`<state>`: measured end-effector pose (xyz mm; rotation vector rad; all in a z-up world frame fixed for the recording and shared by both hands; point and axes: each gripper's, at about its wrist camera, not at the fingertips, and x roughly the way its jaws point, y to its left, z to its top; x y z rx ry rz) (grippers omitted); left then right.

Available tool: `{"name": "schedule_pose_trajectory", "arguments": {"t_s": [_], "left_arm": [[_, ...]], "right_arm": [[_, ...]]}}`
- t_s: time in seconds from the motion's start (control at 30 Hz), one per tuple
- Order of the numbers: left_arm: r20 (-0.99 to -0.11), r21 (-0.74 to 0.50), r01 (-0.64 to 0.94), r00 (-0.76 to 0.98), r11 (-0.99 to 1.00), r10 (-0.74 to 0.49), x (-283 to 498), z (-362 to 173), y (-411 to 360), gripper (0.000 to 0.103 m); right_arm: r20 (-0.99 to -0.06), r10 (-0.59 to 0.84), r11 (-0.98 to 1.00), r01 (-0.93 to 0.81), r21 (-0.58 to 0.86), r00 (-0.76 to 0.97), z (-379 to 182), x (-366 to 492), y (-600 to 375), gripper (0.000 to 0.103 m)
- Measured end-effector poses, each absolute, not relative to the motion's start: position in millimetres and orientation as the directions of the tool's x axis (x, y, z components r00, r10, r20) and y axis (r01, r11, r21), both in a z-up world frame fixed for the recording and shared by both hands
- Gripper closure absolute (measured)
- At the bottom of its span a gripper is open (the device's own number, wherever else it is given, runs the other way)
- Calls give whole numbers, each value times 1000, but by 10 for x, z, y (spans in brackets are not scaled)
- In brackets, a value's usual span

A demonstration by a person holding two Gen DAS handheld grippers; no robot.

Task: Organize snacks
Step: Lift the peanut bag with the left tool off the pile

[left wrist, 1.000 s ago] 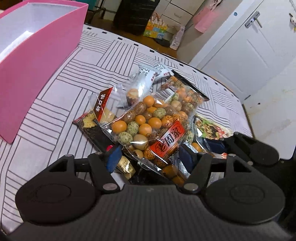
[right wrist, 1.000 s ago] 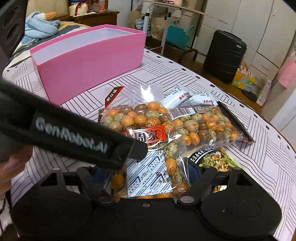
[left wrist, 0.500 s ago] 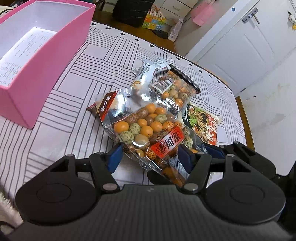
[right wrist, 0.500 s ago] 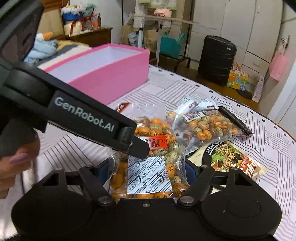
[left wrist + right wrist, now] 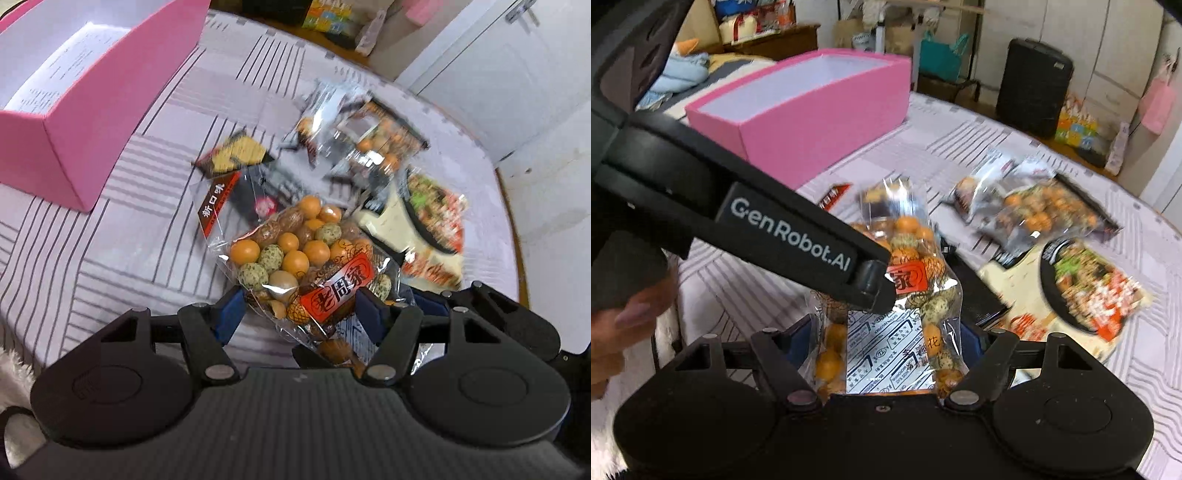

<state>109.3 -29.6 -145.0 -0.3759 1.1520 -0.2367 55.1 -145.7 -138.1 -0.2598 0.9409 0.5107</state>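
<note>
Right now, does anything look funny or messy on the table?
Yes. Both claws, left and right, grip one bag of coated nuts in the air, while the pink box holds no snacks. A second nut bag, small packets and a noodle packet lie jumbled, overlapping, on the striped tablecloth.

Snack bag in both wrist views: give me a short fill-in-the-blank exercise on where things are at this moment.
1. The bag of coated nuts is gripped by ____ grippers at once.
2. The open box on the striped tablecloth is ____ in colour.
3. The bag's red label shows in the ____ wrist view in full.
4. The noodle packet lies ____ the box.

Missing words: two (both); pink; left; outside
</note>
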Motion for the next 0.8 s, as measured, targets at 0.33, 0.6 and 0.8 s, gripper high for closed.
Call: {"name": "schedule_pose_trajectory", "arguments": {"t_s": [0.33, 0.6, 0.8], "left_arm": [[-886, -446, -176, 228, 877, -405, 1140, -1932, -191, 37], [-878, -416, -133, 316, 900, -359, 973, -1881, -379, 36], [-865, -434, -70, 310, 898, -394, 912, -1716, -377, 40]], "right_arm": [[-899, 214, 811, -583, -54, 382, -1813, 588, -1214, 15], [-866, 257, 809, -586, -49, 428, -1789, 564, -1181, 27], [-860, 247, 836, -547, -45, 448, -1601, 509, -1233, 29]]}}
